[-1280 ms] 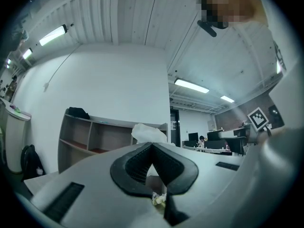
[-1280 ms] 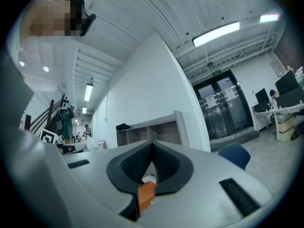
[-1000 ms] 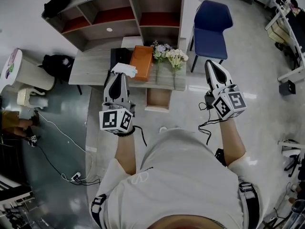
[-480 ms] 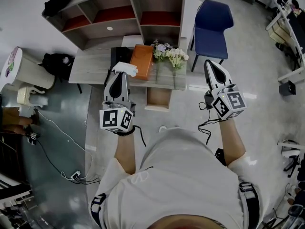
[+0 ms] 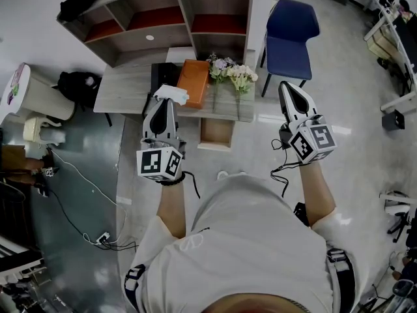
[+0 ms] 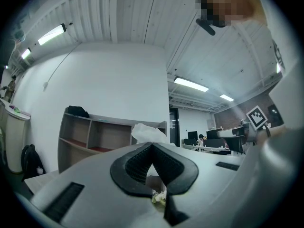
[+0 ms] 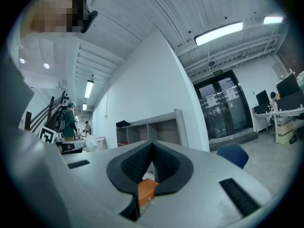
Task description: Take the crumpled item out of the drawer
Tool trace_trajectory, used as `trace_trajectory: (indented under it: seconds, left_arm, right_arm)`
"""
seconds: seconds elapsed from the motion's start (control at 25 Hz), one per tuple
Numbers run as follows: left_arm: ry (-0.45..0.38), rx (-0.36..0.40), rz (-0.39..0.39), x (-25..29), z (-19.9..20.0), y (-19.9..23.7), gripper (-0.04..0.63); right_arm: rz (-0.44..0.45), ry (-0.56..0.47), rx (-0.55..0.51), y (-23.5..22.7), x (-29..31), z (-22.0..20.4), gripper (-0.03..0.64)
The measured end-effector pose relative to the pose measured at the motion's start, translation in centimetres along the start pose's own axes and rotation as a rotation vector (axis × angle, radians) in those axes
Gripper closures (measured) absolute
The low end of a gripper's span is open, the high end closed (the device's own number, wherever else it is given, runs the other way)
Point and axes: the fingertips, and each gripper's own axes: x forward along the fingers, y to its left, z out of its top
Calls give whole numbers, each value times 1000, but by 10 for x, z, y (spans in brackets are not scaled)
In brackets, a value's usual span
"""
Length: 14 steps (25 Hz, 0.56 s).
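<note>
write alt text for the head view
From above: a person pinches a white crumpled item in the left gripper over a desk; the right gripper, shut and empty, hangs over the floor. The desk holds an orange box and flowers, its drawer open.

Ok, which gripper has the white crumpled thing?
The left gripper; its shut jaws hold the white wad above the desk, while the right gripper is over the floor.

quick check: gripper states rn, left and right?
Left gripper: closed, pinching the crumpled paper at its tips.
Right gripper: closed, empty.
</note>
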Motion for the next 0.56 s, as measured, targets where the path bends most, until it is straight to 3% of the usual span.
trace_trajectory:
  seconds: [0.56]
  left_arm:
    - [6,1,0,-5,-3,-6,594]
  right_arm:
    - [-5,3,15,-3,-6,-5,615]
